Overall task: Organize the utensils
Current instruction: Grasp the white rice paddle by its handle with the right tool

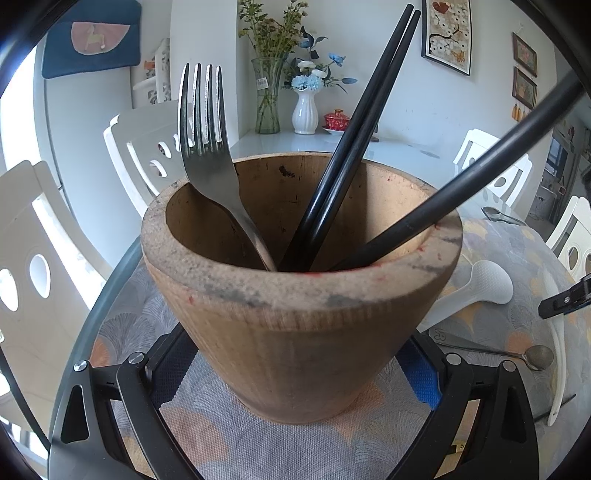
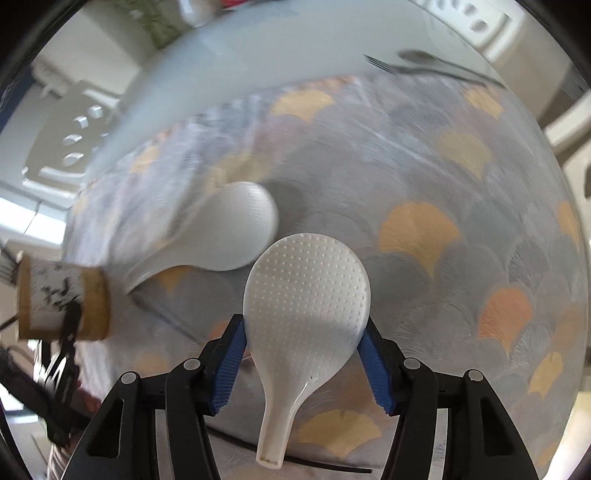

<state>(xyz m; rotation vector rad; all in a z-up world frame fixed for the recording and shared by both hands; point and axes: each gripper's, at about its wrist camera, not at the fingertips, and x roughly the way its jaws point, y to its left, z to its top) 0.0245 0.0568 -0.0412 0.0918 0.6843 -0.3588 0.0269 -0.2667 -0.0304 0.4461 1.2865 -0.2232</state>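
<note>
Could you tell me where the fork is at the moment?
In the left wrist view, the fork stands tines-up inside the wooden holder, on its left side, beside the black chopsticks.

Behind your work you are looking at a glass vase (image 1: 267,99) holding green stems, standing just beside a white vase (image 1: 305,112) with blue and white flowers. A red lidded dish (image 1: 336,120) is sitting near them on the pale surface (image 1: 402,149). White chairs (image 1: 147,147) with oval cut-outs are standing around it. Framed pictures (image 1: 446,35) are hanging on the wall, and a blue cushion (image 1: 92,37) is showing at upper left. A patterned cloth (image 2: 461,184) with fan shapes is covering the near surface.
</note>
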